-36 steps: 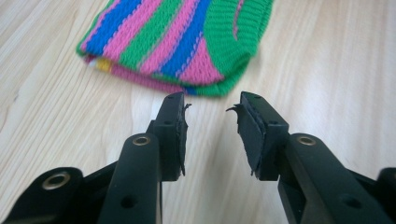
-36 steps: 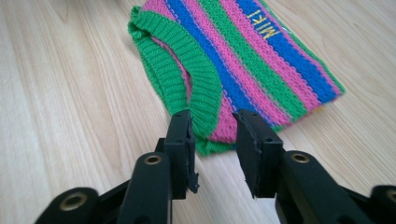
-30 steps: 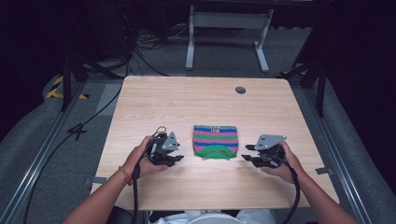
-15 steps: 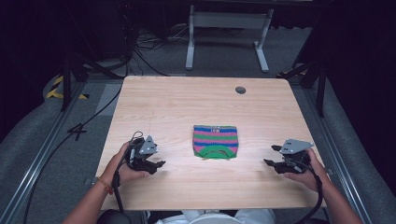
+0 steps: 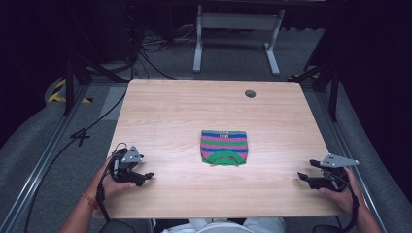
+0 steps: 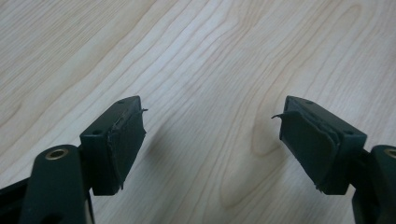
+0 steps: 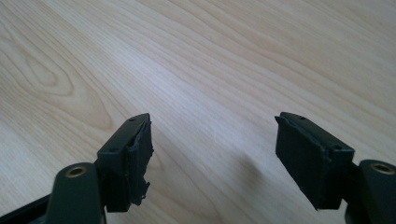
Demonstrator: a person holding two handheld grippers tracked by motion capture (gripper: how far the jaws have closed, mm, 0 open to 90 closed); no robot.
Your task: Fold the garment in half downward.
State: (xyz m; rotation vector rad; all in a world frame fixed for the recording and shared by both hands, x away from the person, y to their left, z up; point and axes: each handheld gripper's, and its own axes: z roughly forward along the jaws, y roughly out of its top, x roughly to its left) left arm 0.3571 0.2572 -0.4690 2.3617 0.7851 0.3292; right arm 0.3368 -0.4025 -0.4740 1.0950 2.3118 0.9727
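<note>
A small folded knit garment (image 5: 224, 146) with blue, pink and green stripes lies flat near the middle of the wooden table (image 5: 184, 111). My left gripper (image 5: 145, 176) rests near the front left corner, well left of the garment, jaws apart. My right gripper (image 5: 304, 178) sits near the front right edge, well right of it, also open. In the left gripper view my left gripper (image 6: 212, 140) holds nothing, with bare wood between its pads (image 6: 123, 142). The right gripper view shows my right gripper (image 7: 215, 156) open over bare tabletop.
A round cable hole (image 5: 250, 93) sits near the table's back right. A white metal frame (image 5: 235, 34) and loose cables (image 5: 145, 53) stand on the floor beyond the far edge. Dark stands flank both sides of the table.
Both grippers have drawn away from the garment: the left moved out to the front left corner, the right out to the front right edge. The garment stays put.
</note>
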